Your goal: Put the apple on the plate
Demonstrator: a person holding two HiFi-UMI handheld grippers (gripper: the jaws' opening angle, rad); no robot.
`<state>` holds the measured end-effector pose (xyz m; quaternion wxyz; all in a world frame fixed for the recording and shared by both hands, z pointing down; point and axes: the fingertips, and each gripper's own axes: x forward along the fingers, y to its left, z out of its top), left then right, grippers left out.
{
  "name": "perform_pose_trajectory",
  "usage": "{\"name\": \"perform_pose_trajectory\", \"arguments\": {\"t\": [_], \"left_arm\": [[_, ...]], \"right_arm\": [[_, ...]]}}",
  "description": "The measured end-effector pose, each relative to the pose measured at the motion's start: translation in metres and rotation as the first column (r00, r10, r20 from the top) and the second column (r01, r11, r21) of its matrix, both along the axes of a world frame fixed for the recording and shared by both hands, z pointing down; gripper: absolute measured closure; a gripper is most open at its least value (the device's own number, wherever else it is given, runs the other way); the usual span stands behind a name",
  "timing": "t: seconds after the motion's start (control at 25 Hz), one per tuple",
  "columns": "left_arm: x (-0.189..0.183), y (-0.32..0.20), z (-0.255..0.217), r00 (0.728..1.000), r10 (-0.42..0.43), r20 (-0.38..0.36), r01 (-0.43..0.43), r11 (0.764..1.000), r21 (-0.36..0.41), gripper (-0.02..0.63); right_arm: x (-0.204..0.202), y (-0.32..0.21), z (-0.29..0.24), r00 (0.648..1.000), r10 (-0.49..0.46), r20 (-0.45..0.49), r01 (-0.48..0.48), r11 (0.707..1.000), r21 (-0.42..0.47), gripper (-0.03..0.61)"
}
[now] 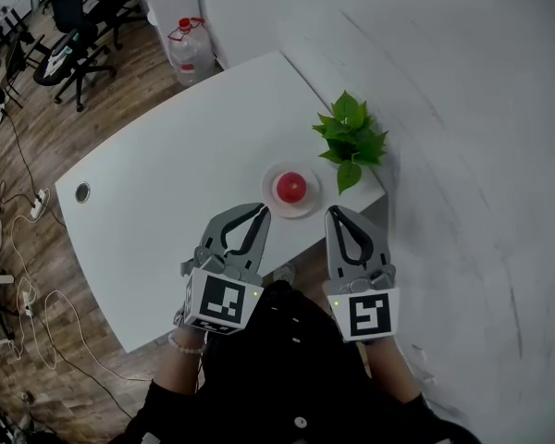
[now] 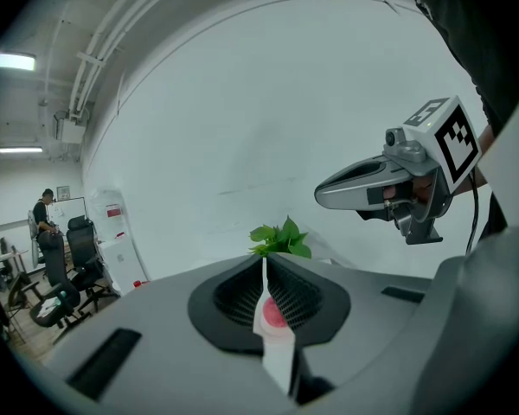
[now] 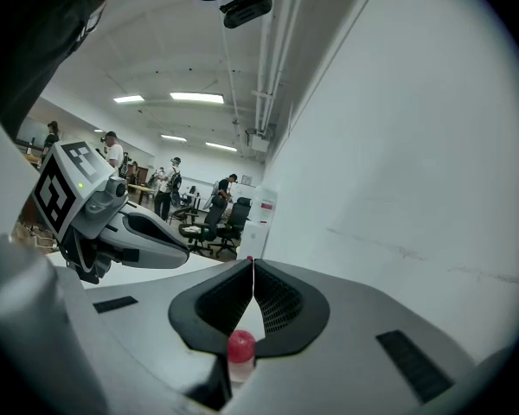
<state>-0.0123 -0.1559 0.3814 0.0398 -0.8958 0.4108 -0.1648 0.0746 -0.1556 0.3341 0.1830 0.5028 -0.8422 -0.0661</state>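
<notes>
A white table (image 1: 166, 178) stands just beside a plain white wall (image 1: 444, 81); past its far corner stand a water jug (image 1: 190, 49) and black office chairs (image 1: 69, 26) on wood floor (image 1: 65, 146), cables (image 1: 18, 248) trailing left of it

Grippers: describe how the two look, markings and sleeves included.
The left gripper and right gripper match: grey tapered shells with black ribbed inner pads, each carrying a white cube with black square markers and a small green light. Black sleeves; a pale bracelet on the left wrist.
</notes>
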Motion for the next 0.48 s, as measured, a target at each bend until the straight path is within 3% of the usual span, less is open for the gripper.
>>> {"name": "perform_pose_trajectory", "arguments": {"t": [0.48], "left_arm": [[0.0029, -0.0028, 0.0014, 1.000, 0.003, 0.003, -0.003, 1.000, 0.000, 0.586]], "right_arm": [[0.0024, 0.0017, 0.0029, 1.000, 0.015, -0.008, -0.015, 1.000, -0.016, 0.536]]}}
